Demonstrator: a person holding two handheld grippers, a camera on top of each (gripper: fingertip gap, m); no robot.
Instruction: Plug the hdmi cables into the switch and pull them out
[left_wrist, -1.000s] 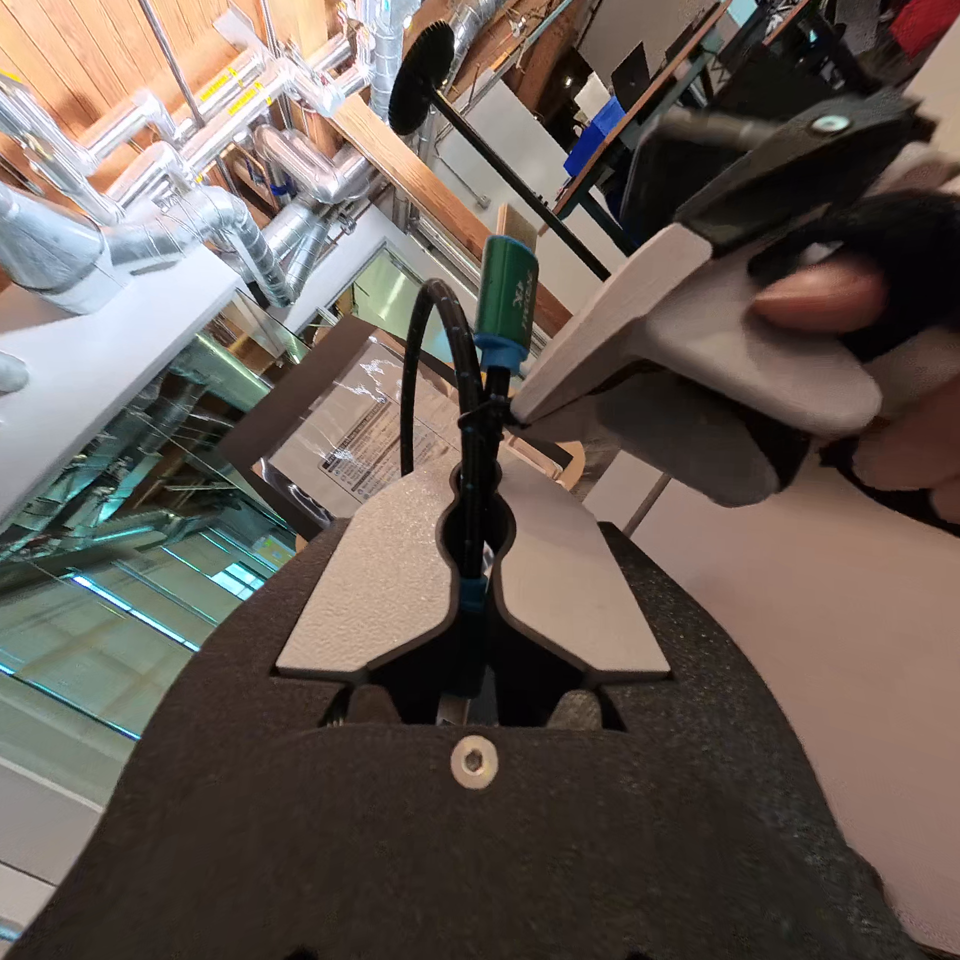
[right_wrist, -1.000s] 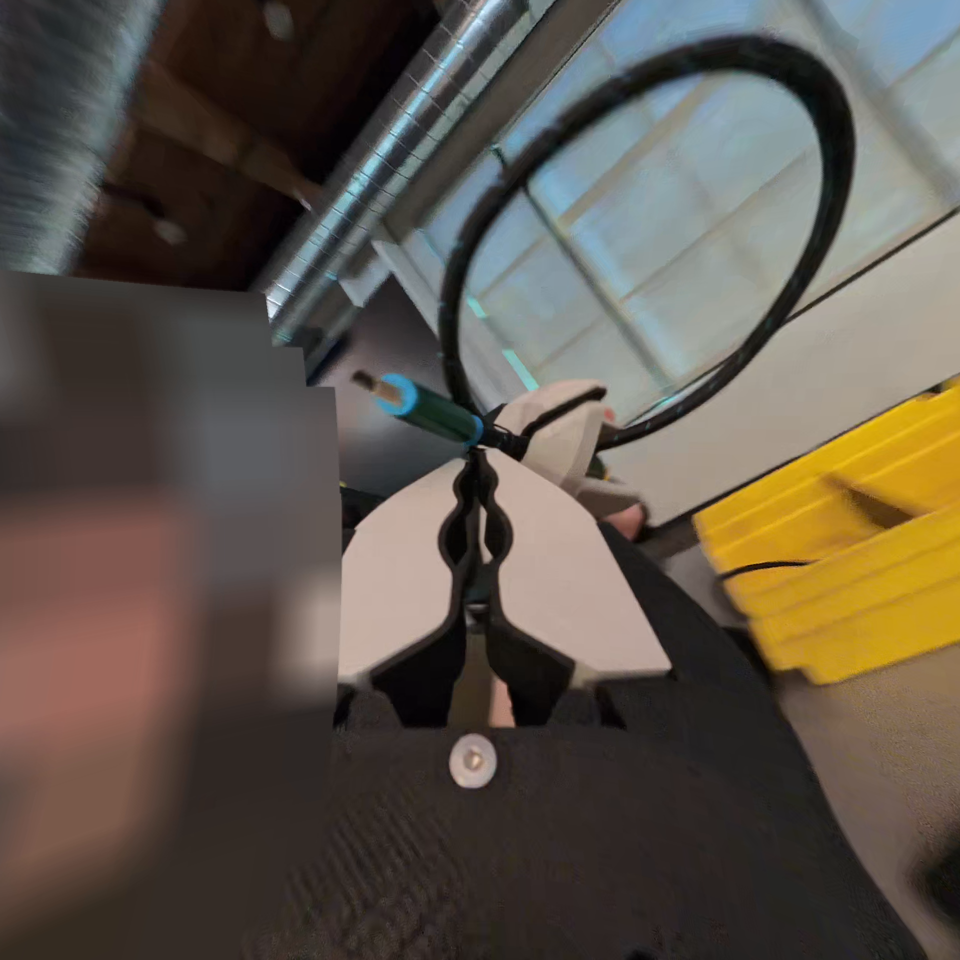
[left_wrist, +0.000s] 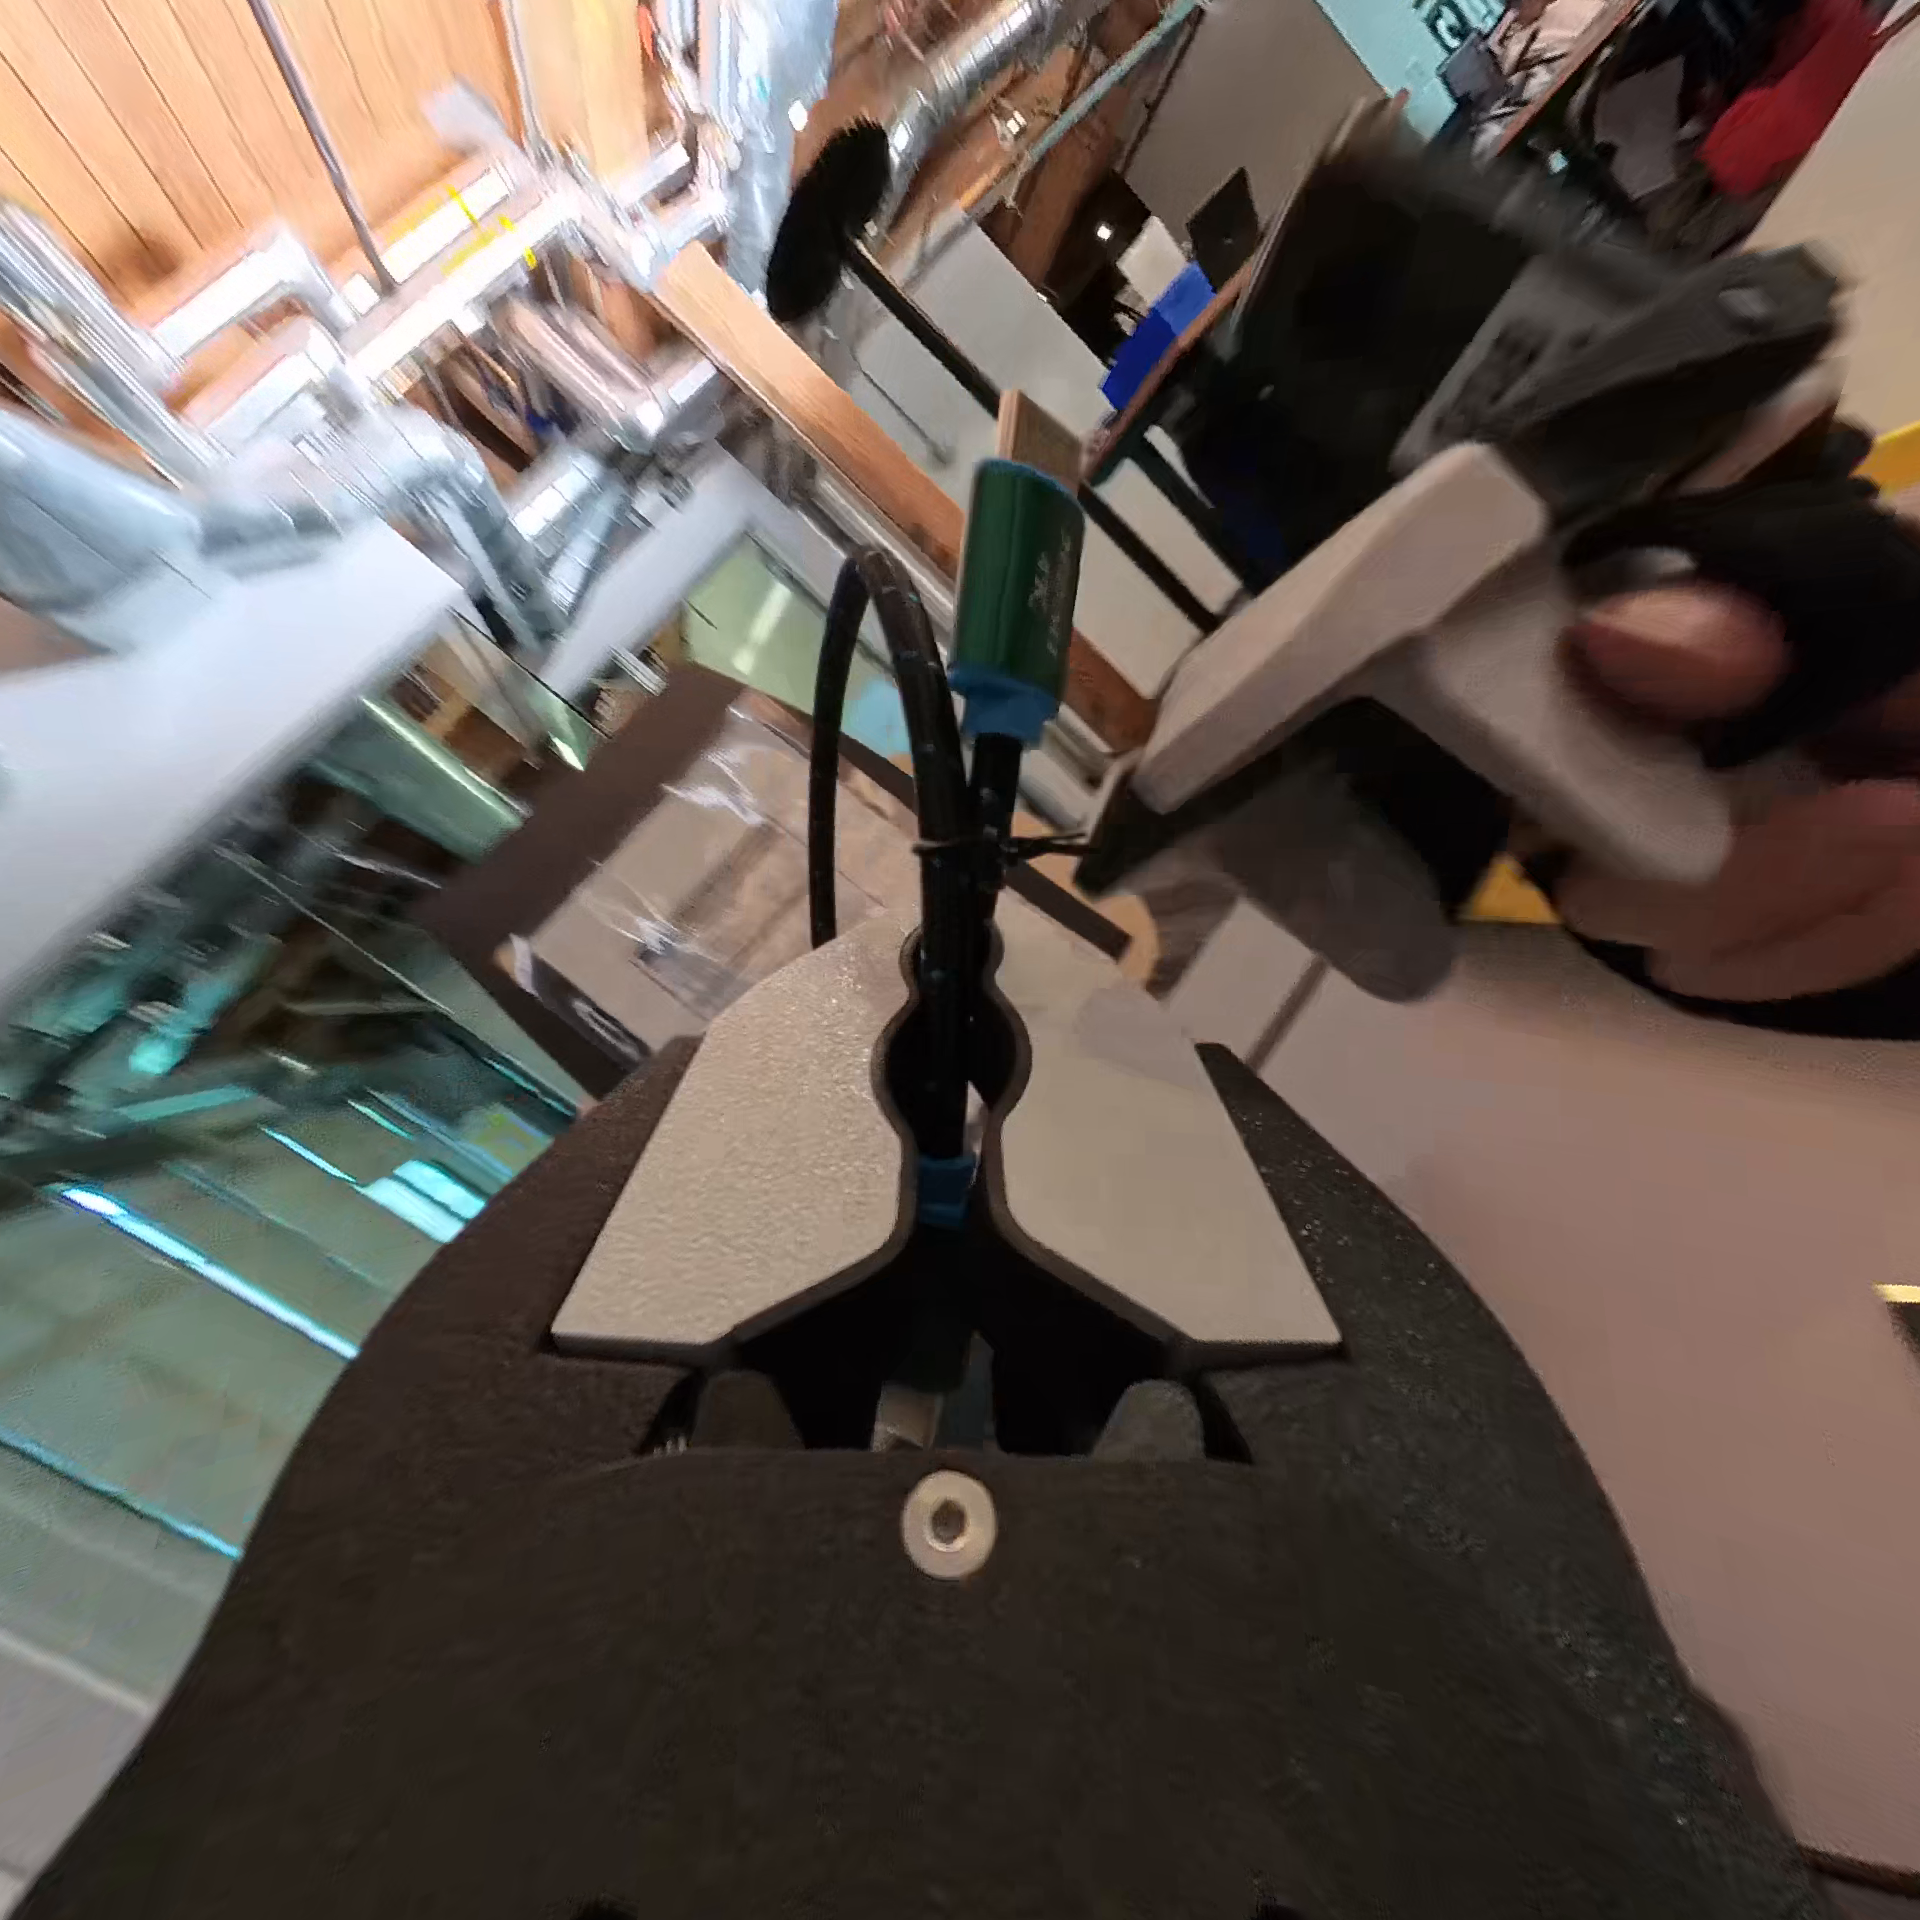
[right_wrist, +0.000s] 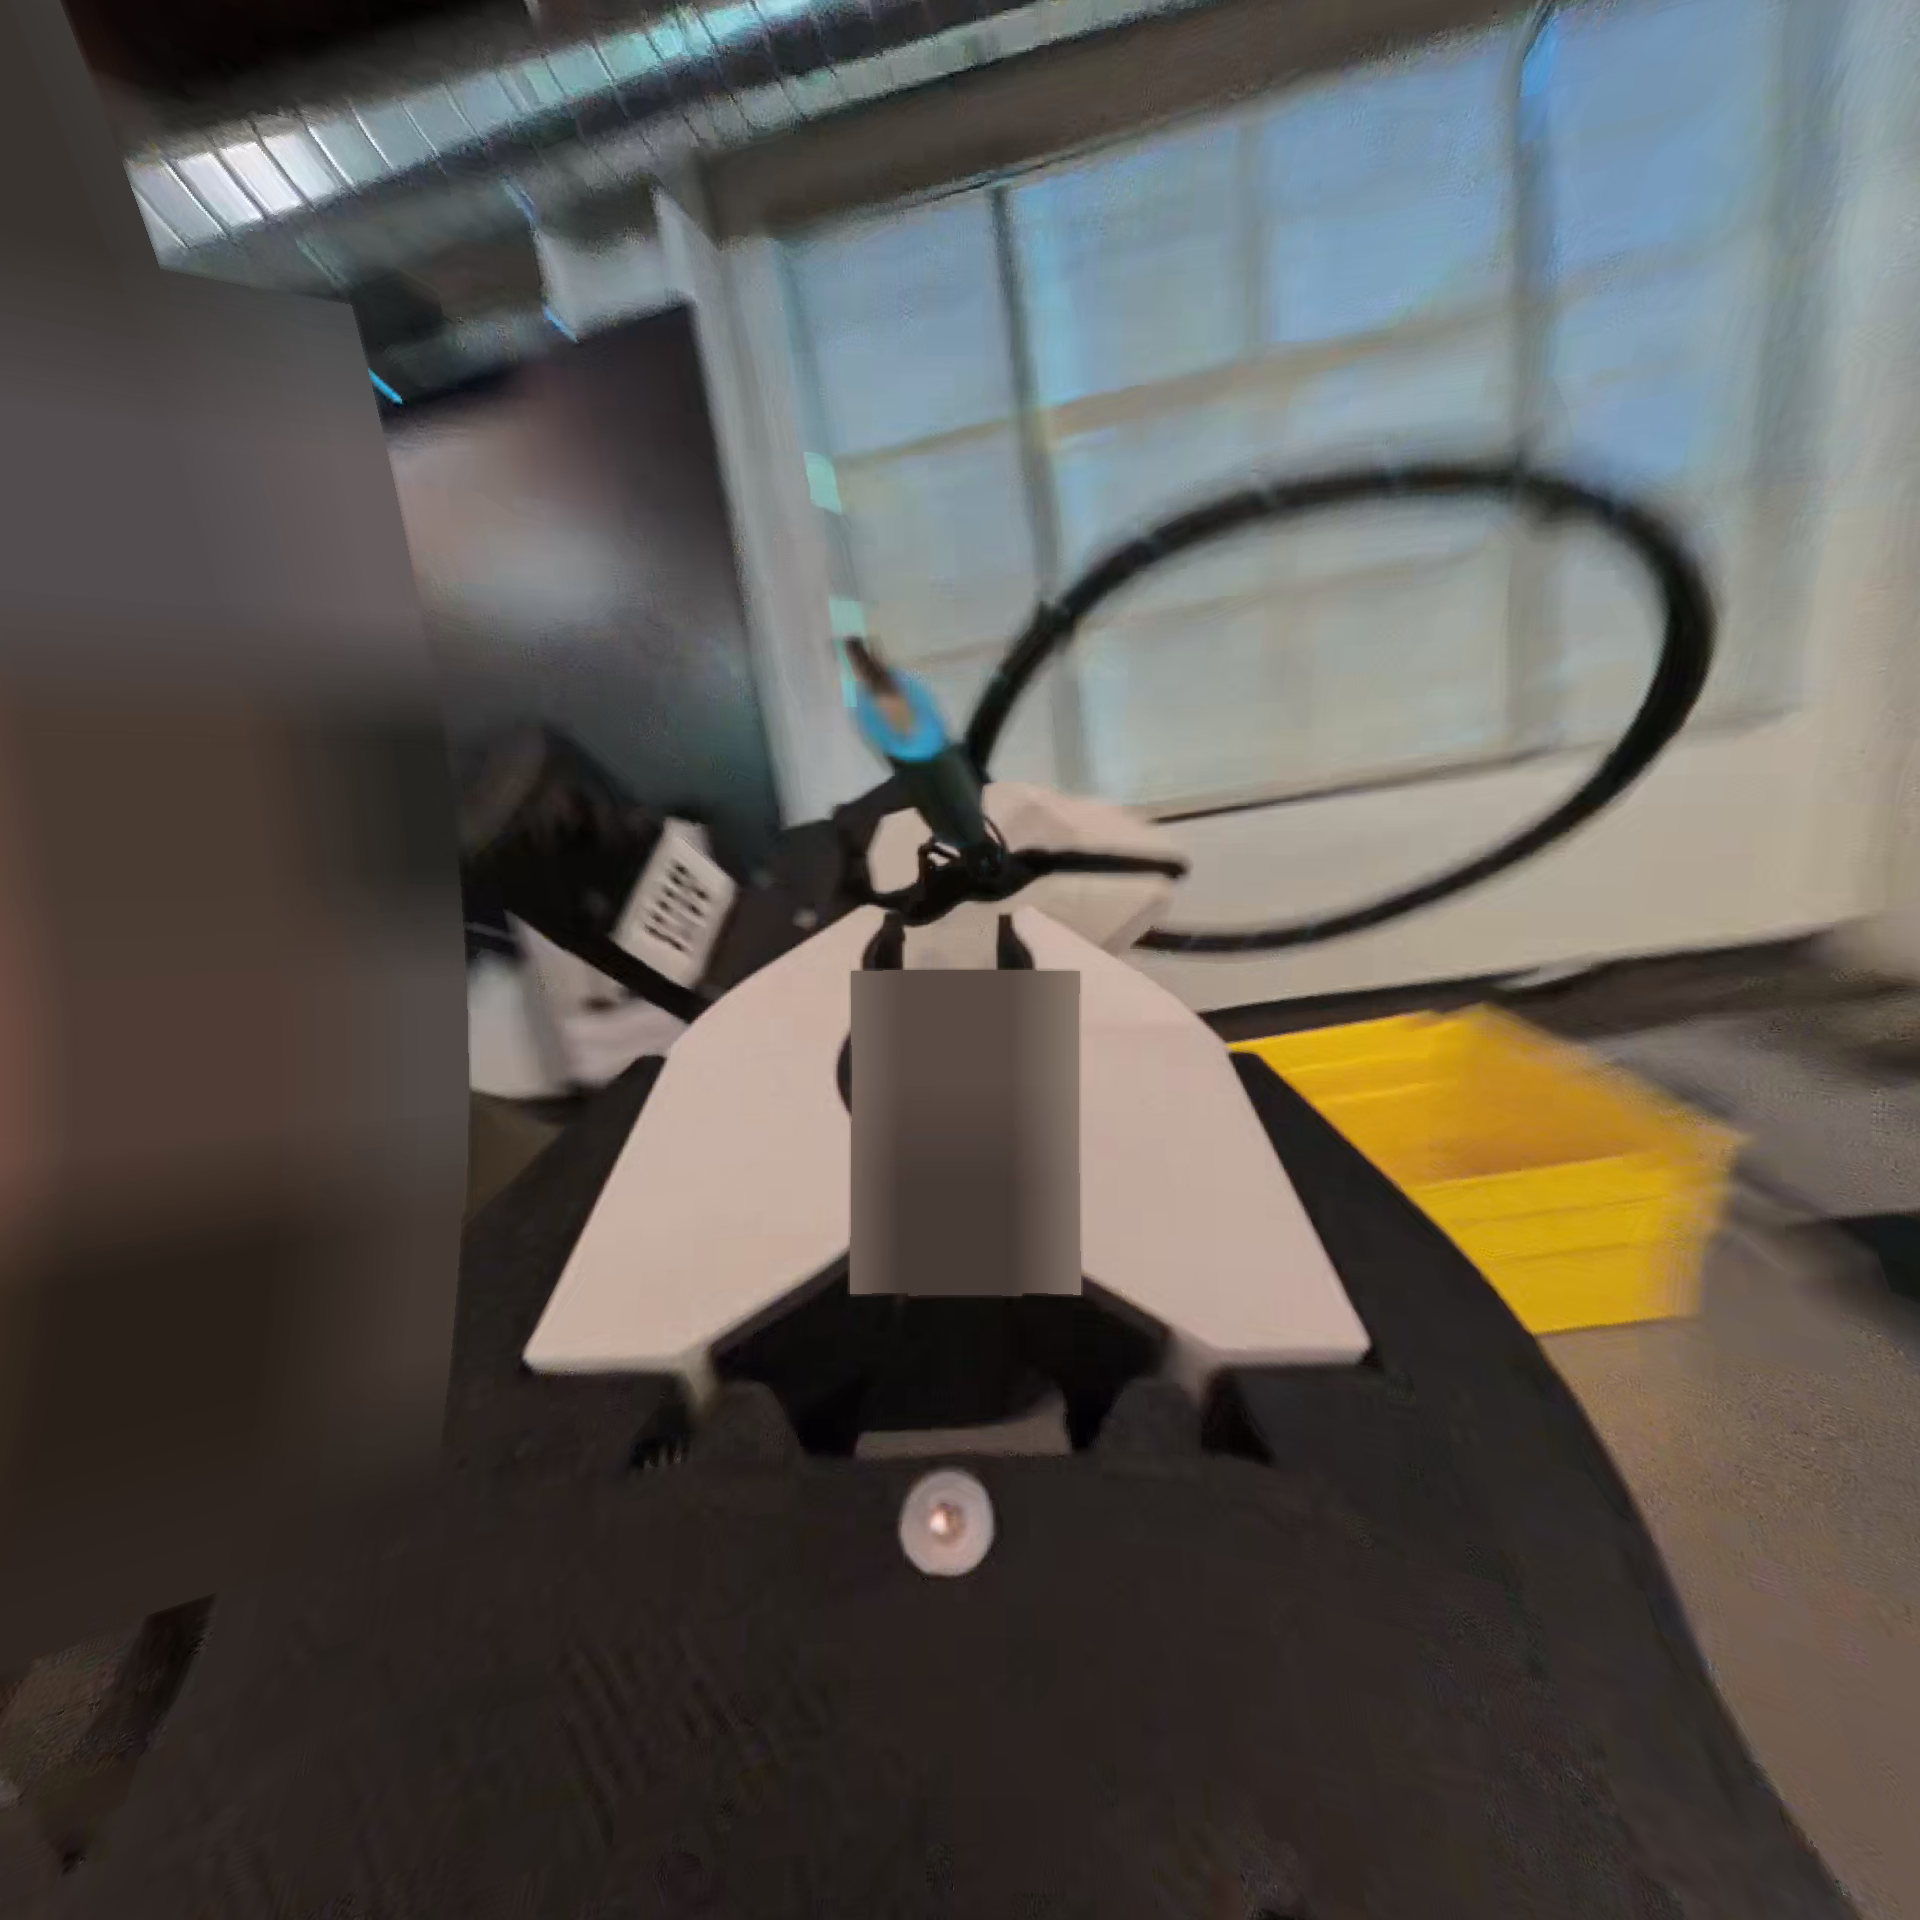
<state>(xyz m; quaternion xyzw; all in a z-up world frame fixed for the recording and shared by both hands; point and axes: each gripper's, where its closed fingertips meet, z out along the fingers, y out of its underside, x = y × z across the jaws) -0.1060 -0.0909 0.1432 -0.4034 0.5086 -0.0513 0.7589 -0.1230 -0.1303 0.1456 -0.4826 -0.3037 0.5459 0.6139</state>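
Note:
My left gripper (left_wrist: 951, 935) is shut on a black HDMI cable (left_wrist: 831, 707). The cable's green plug (left_wrist: 1013, 592), with a blue collar, stands up beyond the fingertips. A thin black cable tie (left_wrist: 966, 847) binds the strands just past the tips. My right gripper (left_wrist: 1101, 831), held by a gloved hand, points at the tie's tail from the right, jaws slightly parted. In the blurred right wrist view, my right gripper (right_wrist: 948, 925) sits just below the tie (right_wrist: 940, 873) and plug (right_wrist: 940, 790). The cable loop (right_wrist: 1683, 644) arcs to the right. A mosaic patch hides the finger gap. No switch shows.
Stacked yellow bins (right_wrist: 1507, 1143) lie to the right of my right gripper. A white box with vent slots (right_wrist: 675, 904) stands at the left. A pale table top (left_wrist: 1558, 1299) lies under both grippers. A black round brush on a pole (left_wrist: 831, 229) stands far behind.
Both views have swung and blurred. My right gripper's jaws, shut at the cable tie before, now stand slightly apart. The plug now points up rather than left in its view. The left grip is unchanged.

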